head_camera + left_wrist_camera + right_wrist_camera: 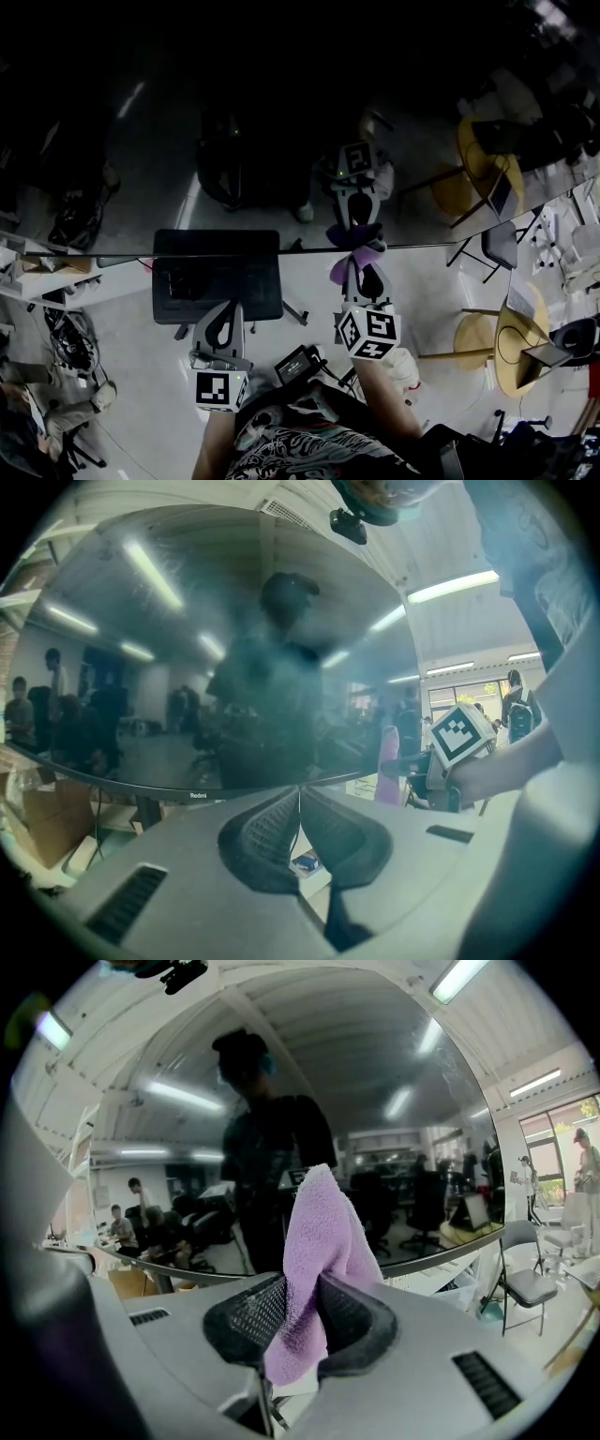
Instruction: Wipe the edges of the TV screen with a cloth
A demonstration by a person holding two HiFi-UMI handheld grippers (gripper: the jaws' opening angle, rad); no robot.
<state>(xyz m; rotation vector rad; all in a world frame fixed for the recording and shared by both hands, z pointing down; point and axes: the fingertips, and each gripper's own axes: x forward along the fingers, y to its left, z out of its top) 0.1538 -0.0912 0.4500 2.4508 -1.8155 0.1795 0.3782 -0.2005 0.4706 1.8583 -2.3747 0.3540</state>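
Note:
The dark TV screen (234,112) fills the upper half of the head view, and its bottom edge (187,253) runs across the middle. My right gripper (361,274) is shut on a purple cloth (343,270) that touches that bottom edge. In the right gripper view the cloth (319,1241) stands up between the pads (352,1312) against the screen (309,1101). My left gripper (223,317) hangs lower left, just below the edge, shut with nothing in it. Its pads (267,832) meet in front of the screen (216,667), with the right gripper's marker cube (461,735) and the cloth (387,766) off to the right.
A black table or stand (217,286) sits below the screen in front of the left gripper. Yellow round tables (520,347) and a chair (525,1274) stand to the right. Shelves (37,272) and cardboard boxes (42,813) are at the left.

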